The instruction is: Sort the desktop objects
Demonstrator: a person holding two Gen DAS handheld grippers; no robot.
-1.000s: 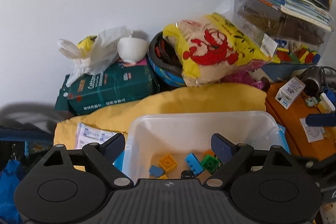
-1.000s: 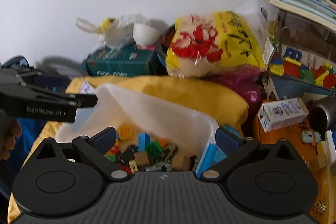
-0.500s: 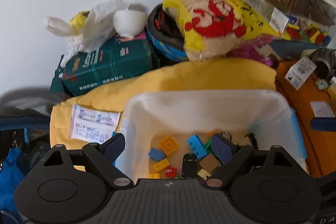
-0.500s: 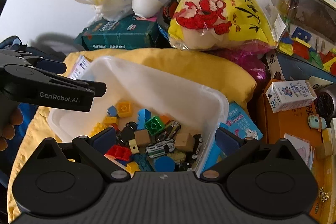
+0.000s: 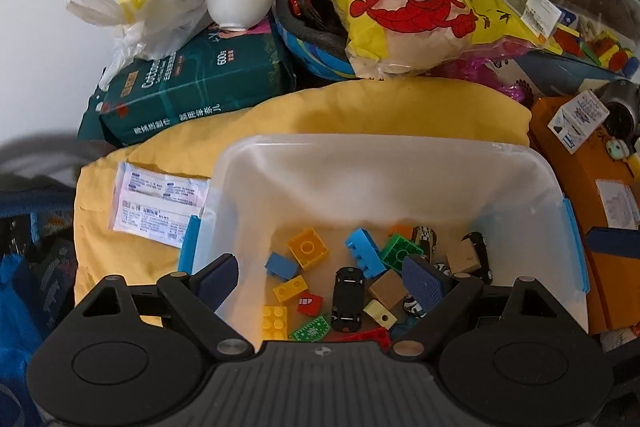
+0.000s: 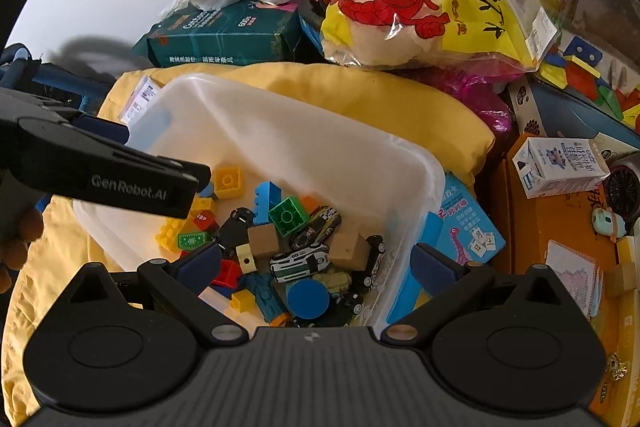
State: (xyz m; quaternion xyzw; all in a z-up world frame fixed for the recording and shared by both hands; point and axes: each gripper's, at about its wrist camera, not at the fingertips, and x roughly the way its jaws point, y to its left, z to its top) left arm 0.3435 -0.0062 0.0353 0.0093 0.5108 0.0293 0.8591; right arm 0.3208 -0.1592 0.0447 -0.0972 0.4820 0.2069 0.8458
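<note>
Partly hidden behind both spread, empty grippers, left gripper [image 5: 322,277] and right gripper [image 6: 316,265], the clear bin [image 5: 376,163] of toy bricks [image 6: 286,215] rests on a yellow cushion [image 5: 320,111]; its near rim is cut off at 6 o'clock.

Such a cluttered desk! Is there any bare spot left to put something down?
Hardly. The far part of the clear bin's floor is bare, and a strip of yellow cushion shows between the green pack and the bin. The bin's near half and the orange box are crowded.
</note>
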